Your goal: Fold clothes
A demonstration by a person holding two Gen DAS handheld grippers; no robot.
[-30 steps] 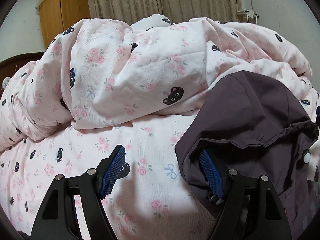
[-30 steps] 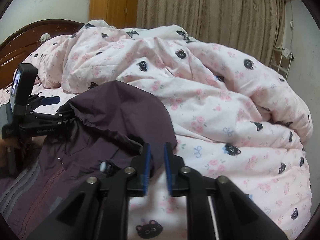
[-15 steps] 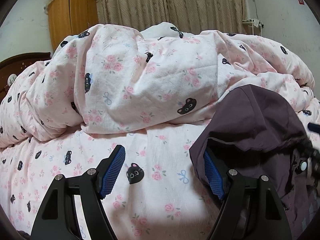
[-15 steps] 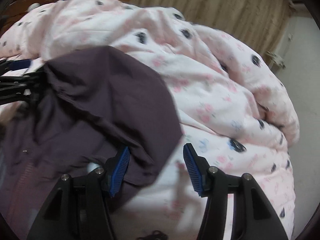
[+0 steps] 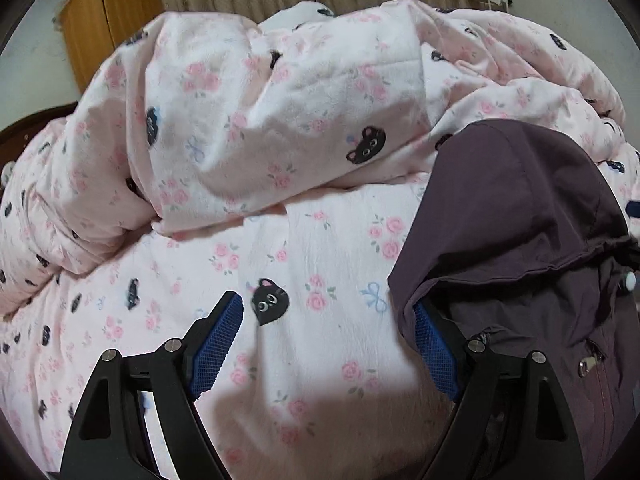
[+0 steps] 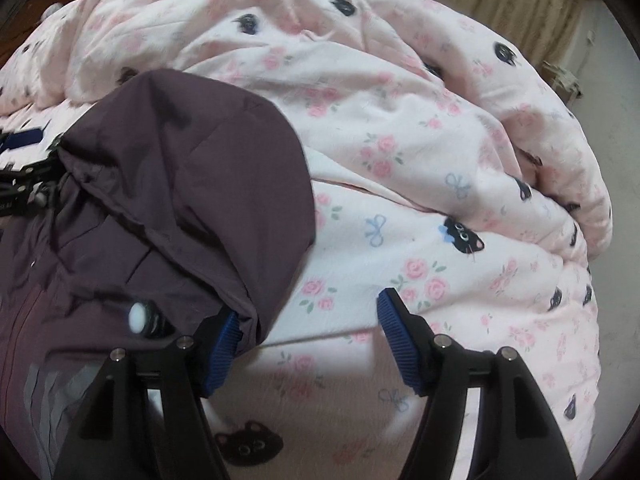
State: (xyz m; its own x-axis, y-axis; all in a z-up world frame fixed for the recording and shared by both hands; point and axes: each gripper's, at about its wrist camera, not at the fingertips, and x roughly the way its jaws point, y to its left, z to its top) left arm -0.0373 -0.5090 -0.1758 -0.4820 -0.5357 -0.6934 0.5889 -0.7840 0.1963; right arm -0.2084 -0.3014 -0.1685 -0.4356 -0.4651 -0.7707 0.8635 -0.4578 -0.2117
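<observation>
Two close fisheye views look steeply down along gripper fingers onto a bed. Both share the purple jacket hood [image 5: 516, 208] [image 6: 192, 152]: at right in the left wrist view, at left in the right.

Light: soft and even, a bit dim.
Shadows: gray patches on the bedcover [image 5: 320, 412] near the bottom.
Blur: right view smeared; left view sharper.
Edges: bent round, black corners.
</observation>
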